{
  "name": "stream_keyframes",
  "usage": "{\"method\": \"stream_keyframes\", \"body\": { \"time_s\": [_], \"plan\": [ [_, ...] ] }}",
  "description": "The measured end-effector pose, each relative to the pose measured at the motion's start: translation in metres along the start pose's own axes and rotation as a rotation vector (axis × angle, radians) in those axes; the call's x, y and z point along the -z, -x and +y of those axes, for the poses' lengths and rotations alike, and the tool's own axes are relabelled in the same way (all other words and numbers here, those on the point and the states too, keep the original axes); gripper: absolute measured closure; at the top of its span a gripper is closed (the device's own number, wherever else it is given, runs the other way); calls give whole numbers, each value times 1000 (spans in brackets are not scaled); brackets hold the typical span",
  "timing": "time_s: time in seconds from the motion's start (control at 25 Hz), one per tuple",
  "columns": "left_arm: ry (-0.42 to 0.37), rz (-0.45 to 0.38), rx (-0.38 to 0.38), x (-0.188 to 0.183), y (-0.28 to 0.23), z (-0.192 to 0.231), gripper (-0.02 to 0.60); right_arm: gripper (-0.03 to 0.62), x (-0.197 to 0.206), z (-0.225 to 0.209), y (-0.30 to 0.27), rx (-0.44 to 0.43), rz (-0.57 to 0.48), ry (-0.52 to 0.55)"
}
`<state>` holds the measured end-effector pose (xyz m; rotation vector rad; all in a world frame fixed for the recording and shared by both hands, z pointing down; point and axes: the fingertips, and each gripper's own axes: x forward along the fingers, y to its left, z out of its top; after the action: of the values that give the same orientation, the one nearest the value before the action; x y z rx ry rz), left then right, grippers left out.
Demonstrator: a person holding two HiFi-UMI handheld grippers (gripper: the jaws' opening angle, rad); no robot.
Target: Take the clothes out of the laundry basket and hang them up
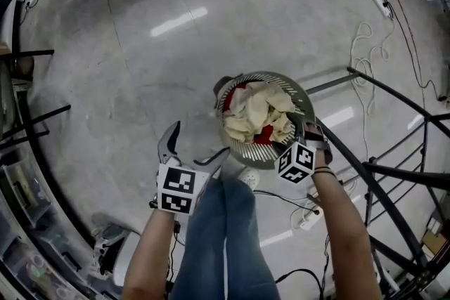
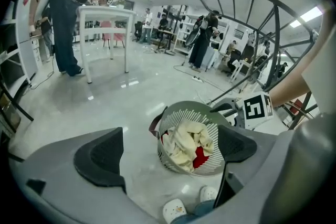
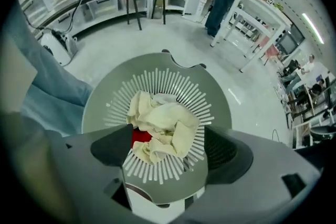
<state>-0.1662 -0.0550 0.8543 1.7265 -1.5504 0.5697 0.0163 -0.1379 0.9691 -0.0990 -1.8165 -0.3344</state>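
Observation:
A grey slatted laundry basket (image 1: 247,154) stands on the floor just ahead of the person's feet. It holds a crumpled cream cloth (image 1: 256,112) lying over a red garment (image 1: 264,136). My right gripper (image 1: 304,128) hovers over the basket's near right rim, jaws open; in the right gripper view (image 3: 168,149) the cream cloth (image 3: 163,126) and the red garment (image 3: 140,137) lie below the gap, untouched by the pads. My left gripper (image 1: 186,147) hangs open to the left of the basket, holding nothing; in the left gripper view (image 2: 168,152) the basket (image 2: 181,112) shows between its pads.
A black metal drying rack (image 1: 394,172) rises at the right, close to the right arm. A power strip with cables (image 1: 306,218) lies on the floor by the feet. Farther off stand a white table (image 2: 105,13) and several people.

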Motion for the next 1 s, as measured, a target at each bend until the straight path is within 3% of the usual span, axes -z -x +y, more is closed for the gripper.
{"method": "stream_keyframes", "body": {
  "time_s": [0.24, 0.36, 0.68, 0.8, 1.0],
  "plan": [
    [37, -3, 33, 19, -12, -1, 15, 197, 6, -9, -40, 18, 41, 67],
    [41, 7, 47, 33, -17, -3, 15, 246, 13, -16, -59, 36, 58, 137],
    [58, 3, 41, 55, -35, 7, 15, 306, 16, 8, -115, -27, 80, 294],
    [55, 5, 38, 60, -41, 14, 17, 306, 18, 19, -133, -47, 96, 392],
    [65, 13, 18, 74, -50, 22, 18, 307, 26, 18, -163, 11, 139, 583]
  ]
}}
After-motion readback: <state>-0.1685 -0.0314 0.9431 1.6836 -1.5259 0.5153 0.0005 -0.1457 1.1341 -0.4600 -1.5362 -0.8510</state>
